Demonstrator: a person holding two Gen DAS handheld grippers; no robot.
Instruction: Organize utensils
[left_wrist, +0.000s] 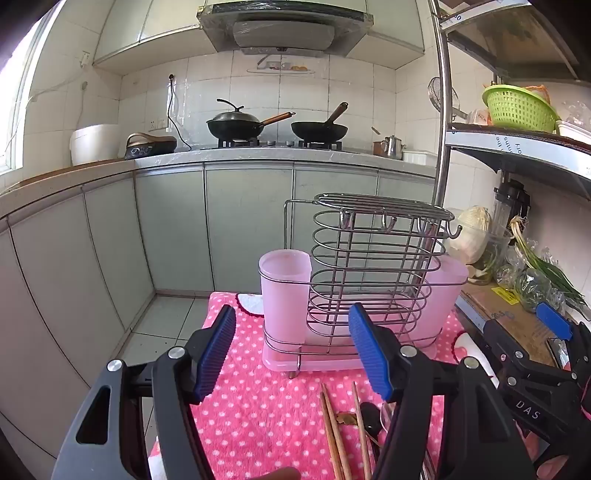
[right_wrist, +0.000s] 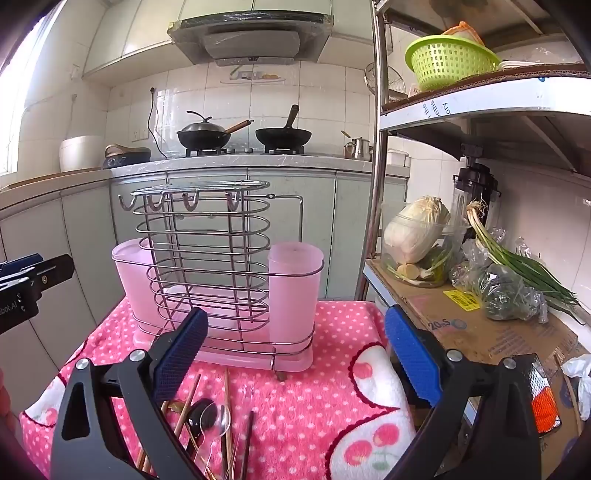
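From the left wrist, we hold our left gripper (left_wrist: 291, 350) low over a pink dotted cloth (left_wrist: 258, 406), its blue pads spread wide with nothing between them, aimed at a wire rack (left_wrist: 369, 273) that stands on a pink tray and carries two pink cups (left_wrist: 284, 291), one at each end, likely there to take the sorted pieces. Chopsticks (left_wrist: 334, 435) and a dark spoon (left_wrist: 371, 417) lie loose on the cloth just below the pads, in front of the rack; our right gripper (left_wrist: 546, 332) shows at the right edge. From the right wrist, that gripper (right_wrist: 295, 354) is also spread wide and empty, hovering above the same pile, where chopsticks (right_wrist: 186, 402), the dark spoon (right_wrist: 203, 415) and a clear spoon (right_wrist: 221, 417) overlap. The rack (right_wrist: 207, 266) stands empty just beyond, so we judge no utensil has yet been sorted.
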